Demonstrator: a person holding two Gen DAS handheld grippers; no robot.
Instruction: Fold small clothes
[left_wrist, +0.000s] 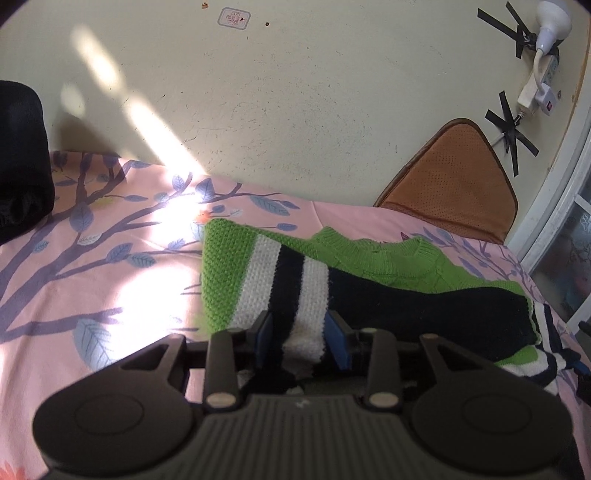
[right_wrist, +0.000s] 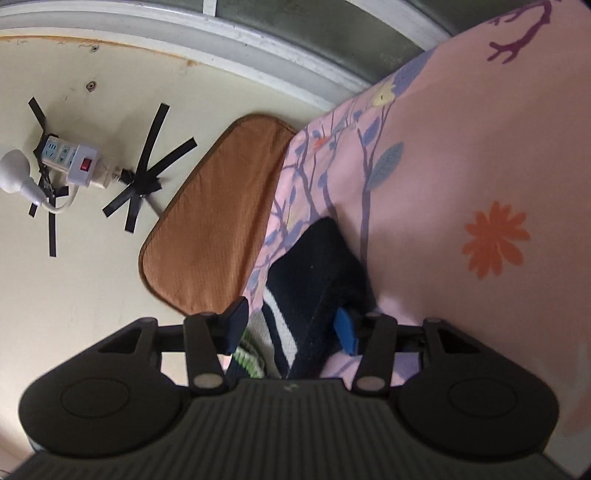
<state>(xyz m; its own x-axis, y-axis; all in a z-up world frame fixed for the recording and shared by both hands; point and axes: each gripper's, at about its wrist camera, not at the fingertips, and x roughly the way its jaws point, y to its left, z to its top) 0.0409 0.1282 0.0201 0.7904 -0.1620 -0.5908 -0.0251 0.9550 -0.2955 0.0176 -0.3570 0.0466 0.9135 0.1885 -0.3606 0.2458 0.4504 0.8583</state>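
Note:
A small knitted sweater in green with white and dark navy stripes lies partly folded on the pink floral sheet. My left gripper is shut on its striped edge, the cloth bunched between the blue pads. In the right wrist view my right gripper is shut on the sweater's navy and striped part, which fills the gap between its fingers. The right camera is rolled sideways, so the bed runs up the right of that view.
The bed meets a cream wall. A brown cushion leans at the far right corner. A power strip and lamp are taped to the wall. A window frame is at right. A black object sits at far left.

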